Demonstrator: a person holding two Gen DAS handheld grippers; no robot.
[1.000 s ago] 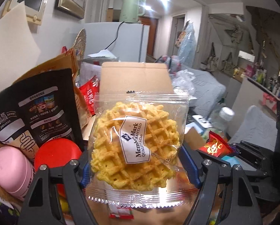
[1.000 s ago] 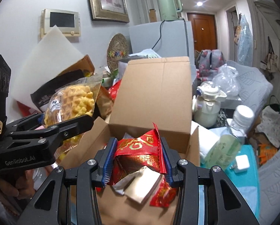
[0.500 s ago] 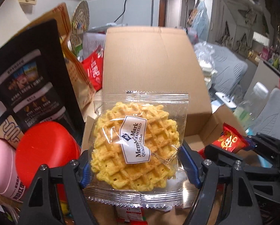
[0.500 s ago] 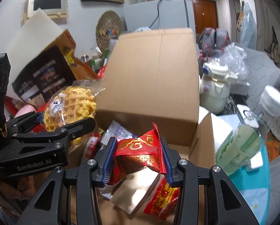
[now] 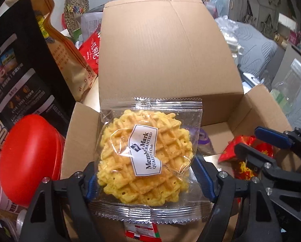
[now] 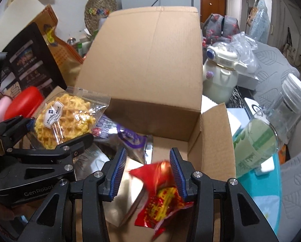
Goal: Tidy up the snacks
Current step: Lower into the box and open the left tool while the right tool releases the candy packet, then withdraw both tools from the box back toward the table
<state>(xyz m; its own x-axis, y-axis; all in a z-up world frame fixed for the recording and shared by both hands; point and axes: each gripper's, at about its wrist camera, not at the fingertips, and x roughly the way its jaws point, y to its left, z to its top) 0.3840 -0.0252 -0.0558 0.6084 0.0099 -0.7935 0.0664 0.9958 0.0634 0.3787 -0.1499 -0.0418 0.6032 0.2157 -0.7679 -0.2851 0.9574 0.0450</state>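
My left gripper (image 5: 145, 176) is shut on a clear packet with a yellow waffle (image 5: 144, 159) and holds it over the left side of the open cardboard box (image 5: 166, 56). The waffle packet also shows in the right wrist view (image 6: 64, 121). My right gripper (image 6: 148, 171) is open over the box. The red snack packet (image 6: 160, 197) is blurred and lies loose below its fingers, inside the box (image 6: 150, 60). A purple foil packet (image 6: 128, 139) and a silver packet (image 6: 122, 193) lie in the box.
Left of the box stand a red lid (image 5: 27, 161), a black bag (image 5: 19, 76) and an orange-brown bag (image 5: 69, 60). Right of it are a cream kettle (image 6: 221, 78), a clear jar (image 6: 287, 109) and a green bottle (image 6: 253, 147).
Both grippers moved forward and down over the box. My right gripper opened and the red snack packet dropped from it into the box. The left still holds the waffle.
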